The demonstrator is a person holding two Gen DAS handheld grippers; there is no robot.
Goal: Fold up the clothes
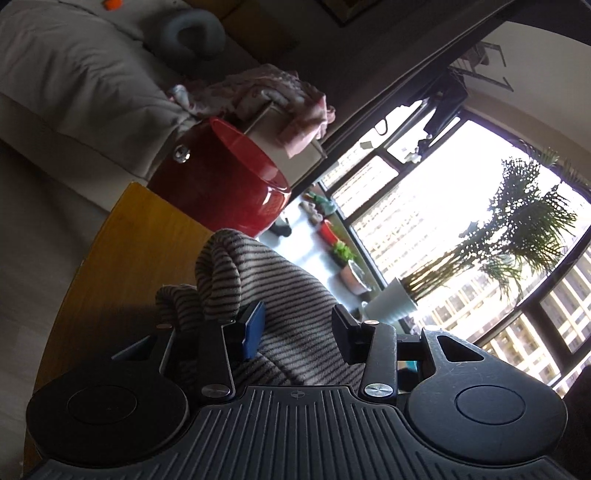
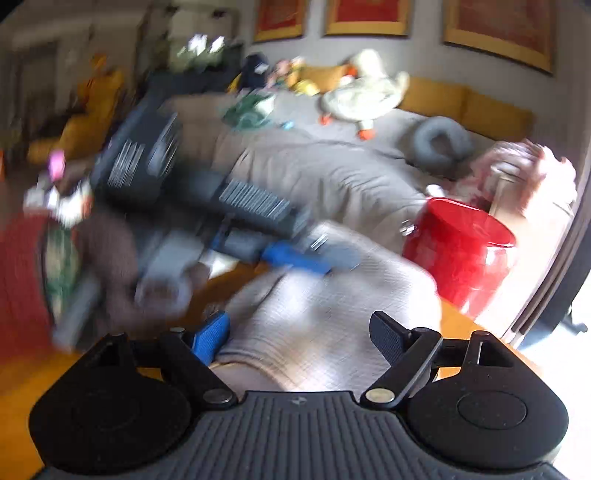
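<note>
A grey and black striped garment [image 1: 280,295] lies bunched on the yellow wooden table [image 1: 140,236]. My left gripper [image 1: 299,332] is open, its jaws wide apart just over the cloth, holding nothing. In the right wrist view the same garment [image 2: 325,310] looks pale and blurred. My right gripper [image 2: 299,336] is open above it, jaws wide apart and empty. The left gripper [image 2: 295,254] also shows there, blurred, at the garment's far edge with its blue pad on the cloth.
A red stool [image 1: 225,188] stands by the table's far corner and shows again in the right wrist view [image 2: 461,251]. A grey sofa [image 2: 314,170] with a neck pillow [image 1: 194,31], a plush goose [image 2: 365,92] and pink clothes [image 1: 273,99] lies behind. Windows and potted plants [image 1: 498,240] are to the right.
</note>
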